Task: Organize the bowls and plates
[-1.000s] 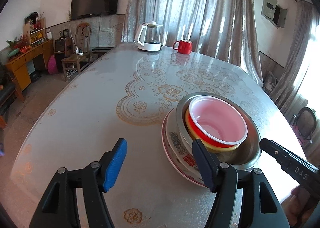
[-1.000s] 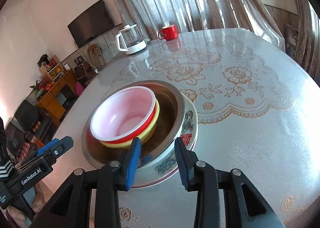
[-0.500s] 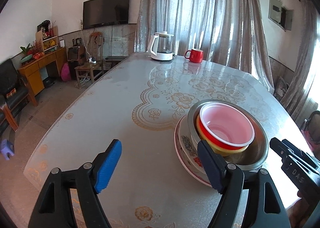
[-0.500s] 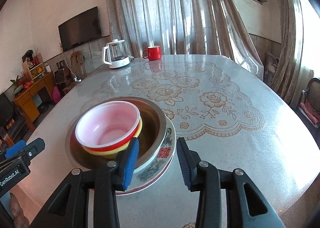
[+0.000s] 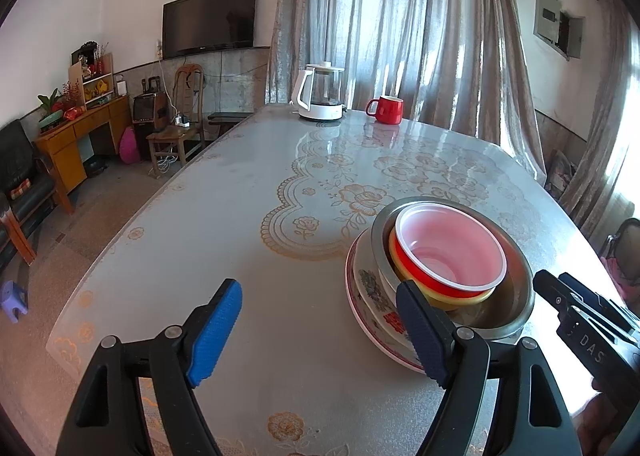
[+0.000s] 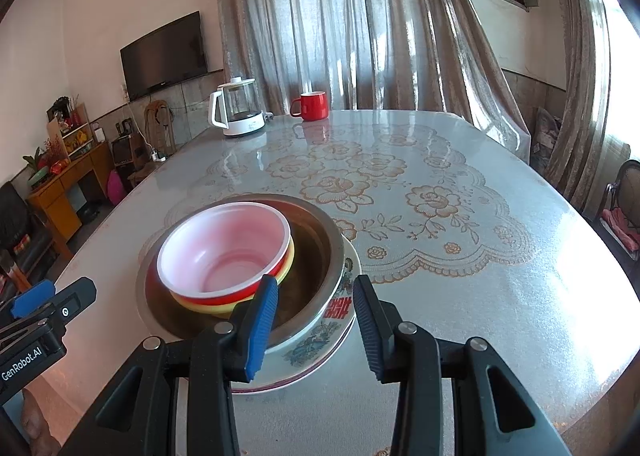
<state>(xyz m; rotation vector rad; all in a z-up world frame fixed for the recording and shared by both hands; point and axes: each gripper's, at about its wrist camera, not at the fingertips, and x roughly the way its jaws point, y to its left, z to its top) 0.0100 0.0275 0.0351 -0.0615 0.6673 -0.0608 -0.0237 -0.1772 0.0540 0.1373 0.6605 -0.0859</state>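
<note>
- The stack sits near the front edge of the surface: a patterned plate at the bottom, a steel bowl on it, and inside that a yellow bowl holding a red bowl (white rim, pinkish inside).
- The nested plastic bowls lean toward the steel bowl's left side in the right wrist view.
- The left gripper has its fingers spread wide, and they have just been opening; nothing is between them but bare surface. Its right finger shows in front of the plate's rim; contact cannot be told.
- The right gripper has its fingers partly apart, straddling the near rims of the steel bowl and plate. The left finger is inside the steel bowl and the right finger is outside the plate, with a gap on each side (no pinch).
- A kettle and a red mug stand side by side at the far end, well apart from the stack.
</note>
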